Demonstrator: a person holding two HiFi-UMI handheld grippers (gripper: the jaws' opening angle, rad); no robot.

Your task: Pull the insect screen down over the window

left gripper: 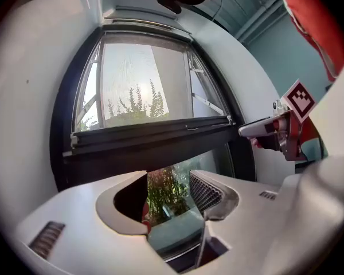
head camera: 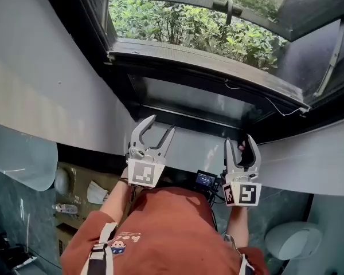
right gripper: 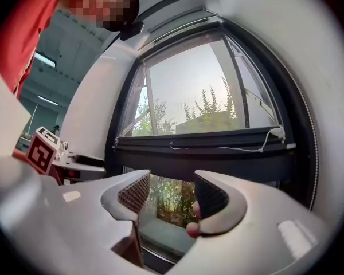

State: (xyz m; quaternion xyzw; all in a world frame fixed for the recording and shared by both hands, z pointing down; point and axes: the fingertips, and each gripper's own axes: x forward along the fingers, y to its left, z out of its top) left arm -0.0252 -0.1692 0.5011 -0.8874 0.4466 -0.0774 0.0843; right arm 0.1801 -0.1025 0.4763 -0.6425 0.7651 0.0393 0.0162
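Head view, one window, two tools below it, left tool jaws apart, right tool jaws apart.

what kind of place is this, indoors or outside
Indoors, most likely a plain room such as a workroom or storeroom. A dark-framed window set in a white wall opens onto green shrubs, and what looks like cardboard boxes lie on the floor below.

Left claw hangs with jaws apart, framing greenery through the lower glass; above runs the window and its dark crossbar, right claw alongside.
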